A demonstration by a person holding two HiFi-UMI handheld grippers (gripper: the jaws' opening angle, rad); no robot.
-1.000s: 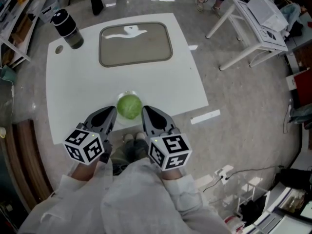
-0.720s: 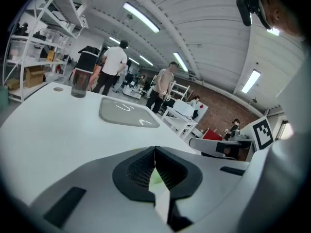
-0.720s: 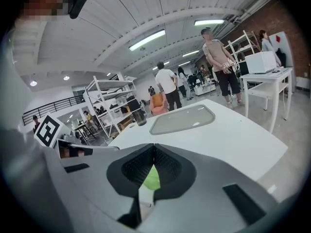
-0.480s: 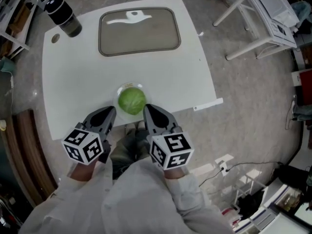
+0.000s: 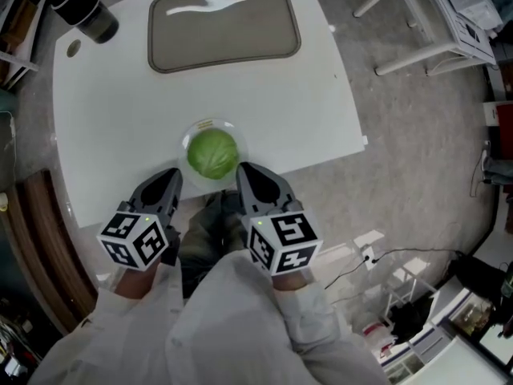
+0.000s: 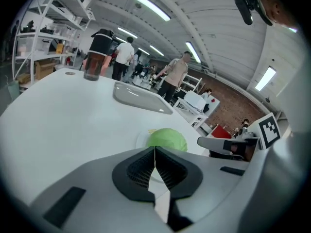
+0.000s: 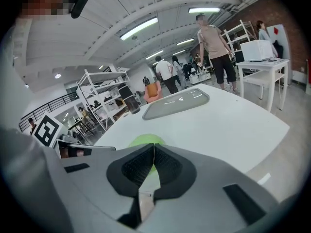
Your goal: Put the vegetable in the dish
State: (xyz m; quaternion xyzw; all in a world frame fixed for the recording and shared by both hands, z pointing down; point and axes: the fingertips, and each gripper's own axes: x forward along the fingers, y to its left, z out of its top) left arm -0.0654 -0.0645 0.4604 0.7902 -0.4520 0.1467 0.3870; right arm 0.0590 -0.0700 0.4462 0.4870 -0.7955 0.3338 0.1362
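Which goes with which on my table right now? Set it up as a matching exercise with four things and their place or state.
Things:
1. cabbage
2. tray
3. black tumbler
4. left claw

Place or state:
A. stands at the far left corner of the table
B. shut with nothing in it, at the near edge
C. sits on a small round plate close to the near edge
D. lies empty on the far half of the table

Pairs: 1-C, 2-D, 3-A, 4-B
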